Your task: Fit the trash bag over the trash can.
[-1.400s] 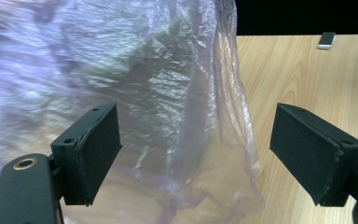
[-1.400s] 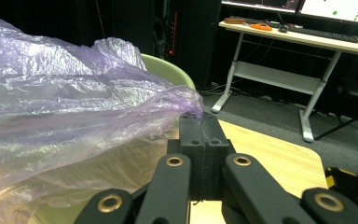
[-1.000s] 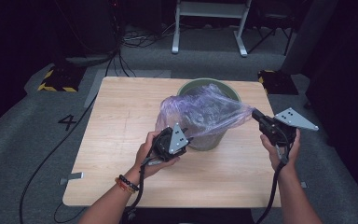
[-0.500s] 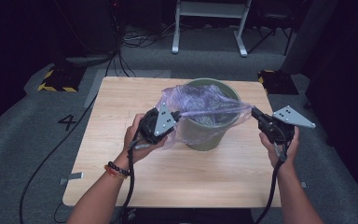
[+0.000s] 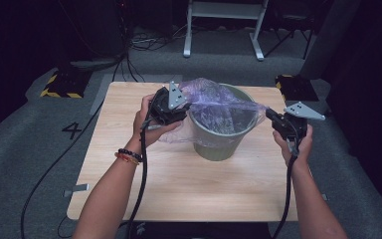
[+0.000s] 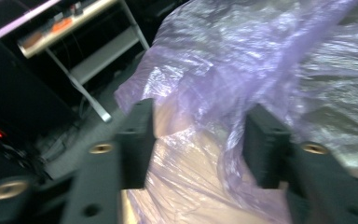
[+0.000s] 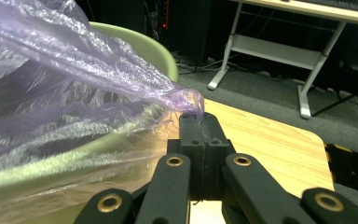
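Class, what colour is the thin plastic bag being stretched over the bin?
Translucent pale purple; the plastic bag shows best in the right gripper view.

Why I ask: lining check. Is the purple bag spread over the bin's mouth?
Spread: the purple bag stretches across the green bin, pinched by the right gripper.

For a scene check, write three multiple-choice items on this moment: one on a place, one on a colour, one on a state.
1. Where does the green bin stand?
A. on the wooden table
B. on the floor
C. on a chair

2. What colour is the plastic bag?
A. yellow
B. pale purple
C. black

3. How is the right gripper?
A. wide open
B. lying on the table
C. shut on the bag's edge

A: the bin's base rests on the tabletop.
B: the film shows translucent purple.
C: its jaws meet with film pinched between them.
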Tool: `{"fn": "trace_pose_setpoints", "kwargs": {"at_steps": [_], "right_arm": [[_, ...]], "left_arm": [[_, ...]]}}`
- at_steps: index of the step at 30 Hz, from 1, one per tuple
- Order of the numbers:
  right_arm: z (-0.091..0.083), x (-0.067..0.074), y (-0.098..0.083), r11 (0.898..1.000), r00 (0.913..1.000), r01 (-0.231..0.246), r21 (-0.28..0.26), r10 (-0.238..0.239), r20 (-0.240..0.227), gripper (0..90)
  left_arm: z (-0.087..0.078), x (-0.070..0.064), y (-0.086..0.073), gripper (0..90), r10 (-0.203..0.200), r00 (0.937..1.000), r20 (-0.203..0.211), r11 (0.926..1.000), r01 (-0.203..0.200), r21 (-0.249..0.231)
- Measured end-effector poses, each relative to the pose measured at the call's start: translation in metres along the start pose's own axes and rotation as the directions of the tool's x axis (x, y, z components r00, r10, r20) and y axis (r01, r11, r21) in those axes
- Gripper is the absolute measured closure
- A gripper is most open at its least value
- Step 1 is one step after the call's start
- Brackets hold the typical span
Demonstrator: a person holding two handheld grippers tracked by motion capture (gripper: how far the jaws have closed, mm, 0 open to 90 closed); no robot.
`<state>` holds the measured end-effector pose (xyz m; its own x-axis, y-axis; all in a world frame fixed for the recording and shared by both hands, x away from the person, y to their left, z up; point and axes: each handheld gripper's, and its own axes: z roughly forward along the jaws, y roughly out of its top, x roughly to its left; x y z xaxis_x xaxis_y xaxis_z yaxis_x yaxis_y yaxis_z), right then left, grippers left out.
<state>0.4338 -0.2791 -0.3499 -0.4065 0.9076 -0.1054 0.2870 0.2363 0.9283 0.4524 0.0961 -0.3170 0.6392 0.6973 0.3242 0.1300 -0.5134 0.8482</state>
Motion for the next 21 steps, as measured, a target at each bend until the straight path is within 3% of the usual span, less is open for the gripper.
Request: {"fn": "trace_pose_setpoints", "kwargs": {"at_steps": [1, 3, 4, 8, 14, 17, 21], "right_arm": [[0.003, -0.001, 0.001, 1.000, 1.0000, 0.002, 0.004, -0.002, 0.008, 90.0], [0.008, -0.004, 0.002, 1.000, 0.9998, 0.005, 0.012, -0.005, 0.020, 90.0], [0.011, -0.005, 0.002, 1.000, 0.9998, 0.001, 0.014, -0.001, 0.022, 90.0], [0.021, -0.010, 0.003, 0.999, 0.9996, -0.007, 0.032, 0.006, 0.027, 90.0], [0.037, -0.015, 0.002, 0.998, 0.9994, -0.018, 0.057, 0.017, 0.031, 90.0], [0.045, -0.016, -0.001, 0.997, 0.9989, -0.045, 0.067, 0.044, 0.017, 90.0], [0.054, -0.018, -0.005, 0.994, 0.9975, -0.070, 0.085, 0.071, -0.004, 90.0]], "left_arm": [[0.001, 0.003, -0.001, 37.6, -0.011, 0.9998, 0.015, 0.9999, 0.011, -0.002], [0.002, 0.009, -0.002, 37.1, -0.030, 0.9994, 0.013, 0.9995, 0.030, 0.008], [0.003, 0.012, -0.003, 38.0, -0.027, 0.9993, 0.025, 0.9995, 0.027, 0.016], [0.009, 0.016, -0.007, 41.9, -0.012, 0.9999, 0.006, 0.9984, 0.012, 0.056], [0.015, 0.021, -0.008, 33.8, -0.017, 0.9968, -0.078, 0.9998, 0.018, 0.008], [0.016, 0.026, -0.010, 31.7, -0.066, 0.9956, -0.066, 0.9973, 0.064, -0.035], [0.023, 0.032, -0.018, 35.0, -0.120, 0.9921, -0.038, 0.9928, 0.120, -0.001]]}}
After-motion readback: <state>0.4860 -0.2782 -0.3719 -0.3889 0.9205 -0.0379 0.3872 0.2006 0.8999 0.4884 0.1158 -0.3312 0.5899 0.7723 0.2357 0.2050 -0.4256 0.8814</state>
